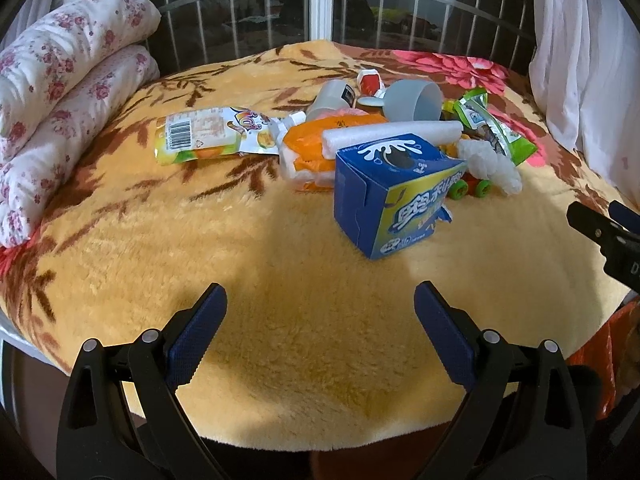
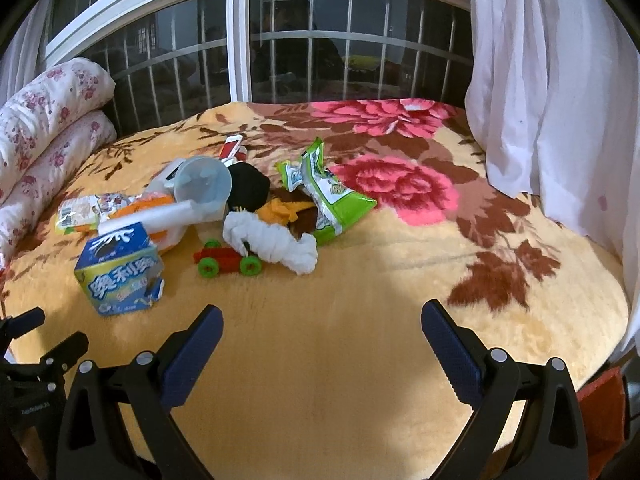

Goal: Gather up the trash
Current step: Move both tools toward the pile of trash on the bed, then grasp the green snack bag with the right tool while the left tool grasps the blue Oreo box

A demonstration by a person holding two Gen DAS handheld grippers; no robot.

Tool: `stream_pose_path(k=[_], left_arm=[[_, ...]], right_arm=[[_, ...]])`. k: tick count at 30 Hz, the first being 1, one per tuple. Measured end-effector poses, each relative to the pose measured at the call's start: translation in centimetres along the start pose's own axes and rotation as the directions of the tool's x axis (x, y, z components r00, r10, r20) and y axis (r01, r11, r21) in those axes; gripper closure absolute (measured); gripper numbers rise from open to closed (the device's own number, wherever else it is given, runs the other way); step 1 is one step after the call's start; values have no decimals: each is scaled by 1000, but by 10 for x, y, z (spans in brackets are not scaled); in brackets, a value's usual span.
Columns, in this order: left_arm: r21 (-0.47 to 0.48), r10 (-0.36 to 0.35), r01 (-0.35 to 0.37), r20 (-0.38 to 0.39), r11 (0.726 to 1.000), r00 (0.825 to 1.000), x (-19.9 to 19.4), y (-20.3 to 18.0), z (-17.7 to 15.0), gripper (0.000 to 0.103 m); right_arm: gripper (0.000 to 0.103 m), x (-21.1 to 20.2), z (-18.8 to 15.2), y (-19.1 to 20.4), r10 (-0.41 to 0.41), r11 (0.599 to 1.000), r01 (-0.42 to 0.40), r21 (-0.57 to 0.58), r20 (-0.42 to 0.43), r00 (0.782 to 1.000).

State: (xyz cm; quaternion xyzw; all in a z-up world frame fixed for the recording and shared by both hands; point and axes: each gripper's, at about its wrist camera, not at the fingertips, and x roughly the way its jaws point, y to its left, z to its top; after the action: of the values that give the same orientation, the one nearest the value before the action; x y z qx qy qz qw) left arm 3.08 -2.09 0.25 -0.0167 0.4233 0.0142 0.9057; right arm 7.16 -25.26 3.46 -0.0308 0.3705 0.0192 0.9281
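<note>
**Both grippers hovering wide over bare blanket, trash pile ahead**

We are holding the left gripper [image 1: 320,304] with fingers spread wide, gripping nothing, above open yellow blanket [image 1: 280,340]. We are holding the right gripper [image 2: 322,326] likewise spread and empty. Bare fleece is lying between both tips and the pile. Nearest, the blue cookie box [image 1: 394,196] is sitting tilted at the pile's front edge. Behind it we are seeing a foam tube [image 1: 392,134], an orange bag [image 1: 316,144], a juice pouch [image 1: 208,136], a grey cup [image 2: 202,186] and a green snack bag [image 2: 332,196]. A toy car [image 2: 228,260] is touching white crumpled wrap [image 2: 276,242]. Rolled floral bedding [image 1: 60,92] is bordering the left edge; a curtain [image 2: 552,92] is hanging at right.
</note>
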Motion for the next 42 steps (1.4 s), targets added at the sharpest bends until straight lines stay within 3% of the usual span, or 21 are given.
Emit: stream_pose_path(k=[24, 34, 37, 39, 42], left_arm=[[13, 4, -4, -8, 1000, 1000, 23, -9, 19, 11], [18, 11, -11, 6, 1000, 1000, 25, -6, 24, 11], [17, 5, -5, 2, 1000, 1000, 26, -4, 26, 11], [14, 2, -2, -1, 1000, 1000, 28, -1, 26, 11], [12, -3, 3, -1, 1000, 1000, 29, 0, 26, 11]], right_arm=[[5, 72, 67, -2, 13, 999, -13, -29, -21, 1000], [5, 153, 111, -3, 123, 992, -122, 14, -168, 978], [18, 174, 117, 0, 125, 992, -125, 13, -204, 971], [39, 190, 118, -1, 128, 992, -125, 28, -242, 962], [54, 205, 114, -9, 106, 994, -95, 52, -271, 957]])
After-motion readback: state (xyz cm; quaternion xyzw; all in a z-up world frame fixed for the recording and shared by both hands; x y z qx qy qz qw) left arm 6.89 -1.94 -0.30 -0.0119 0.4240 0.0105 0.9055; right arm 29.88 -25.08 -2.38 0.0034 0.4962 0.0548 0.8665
